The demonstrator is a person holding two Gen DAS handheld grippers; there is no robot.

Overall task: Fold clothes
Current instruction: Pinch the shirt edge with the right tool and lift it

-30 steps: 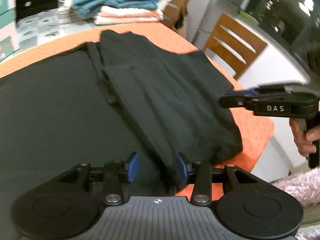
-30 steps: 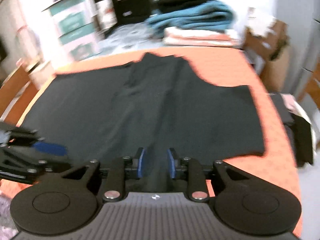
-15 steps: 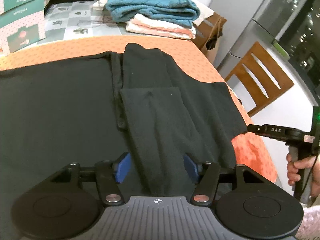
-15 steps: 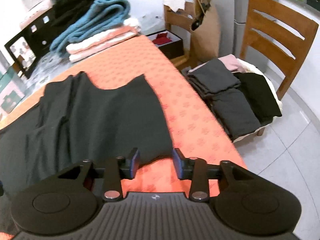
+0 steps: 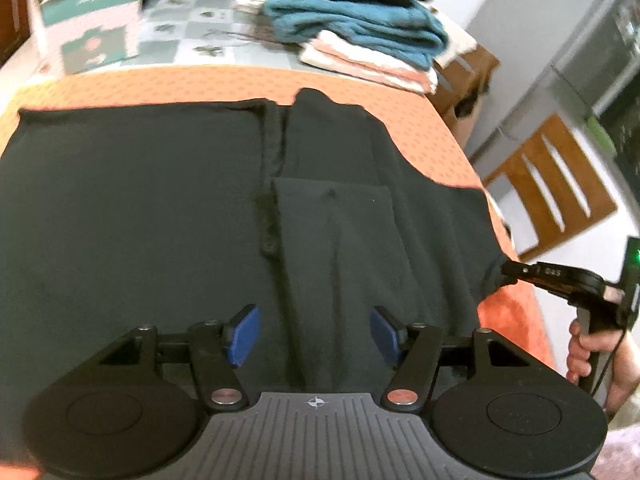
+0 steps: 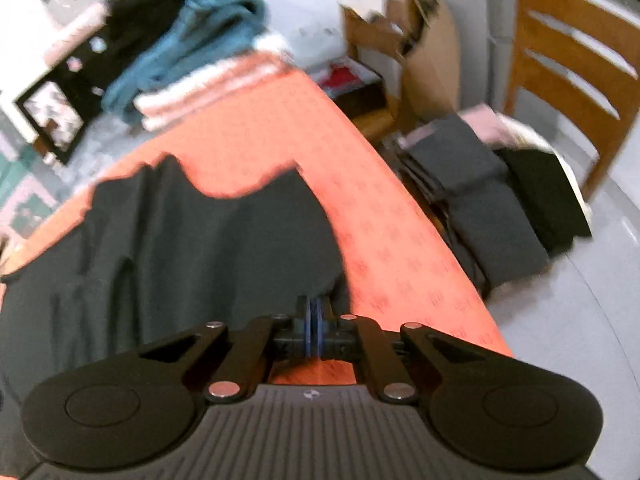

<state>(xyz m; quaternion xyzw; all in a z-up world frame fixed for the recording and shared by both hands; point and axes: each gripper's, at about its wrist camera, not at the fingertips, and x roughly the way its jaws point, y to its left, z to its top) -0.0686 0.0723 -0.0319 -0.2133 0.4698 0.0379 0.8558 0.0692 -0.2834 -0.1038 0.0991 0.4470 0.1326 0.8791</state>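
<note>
Two grippers over orange patterned tablecloth [image 5: 240, 84]. Left gripper [image 5: 316, 336]: blue-padded jaws spread wide, holding nothing, above folded-in panel of dark grey-black garment [image 5: 140, 200] lying flat across tabletop. Right gripper [image 6: 314, 326]: jaws pinched together on garment's corner near right tabletop edge; person's hand [image 5: 592, 354] on handle.
</note>
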